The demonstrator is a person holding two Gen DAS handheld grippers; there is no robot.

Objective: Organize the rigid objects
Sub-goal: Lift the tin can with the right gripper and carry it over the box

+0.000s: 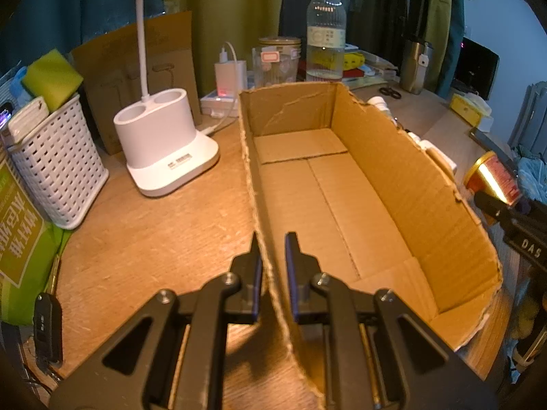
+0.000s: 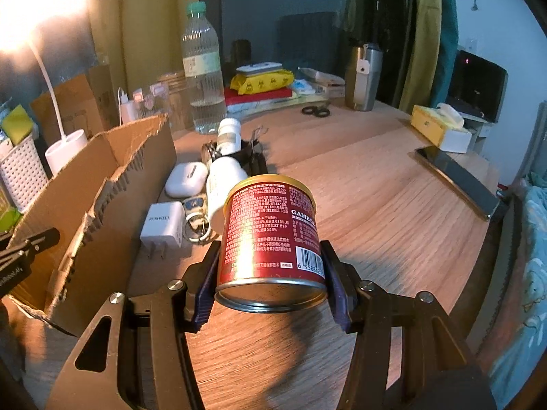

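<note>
The can (image 2: 270,239) sits sideways between the pads of the right tool (image 2: 270,283), which pinches it across the body near its base, just above the counter (image 2: 376,205). It looks stiff and smooth: a metal wall that should take a firm squeeze, though the glossy label may slip, and a full can would tip at its far end since the hold is near one rim. A grip closer to mid-body would balance better. Whether it is full I cannot tell.

The left tool (image 1: 273,256) is pressed together on the near wall of the box (image 1: 342,177), steadying it; the box is empty.

Beside the box lie a charger (image 2: 160,223), an earbud case (image 2: 186,179) and white bottles (image 2: 222,188), the can partly covering them. Keys behind are hard to make out.
</note>
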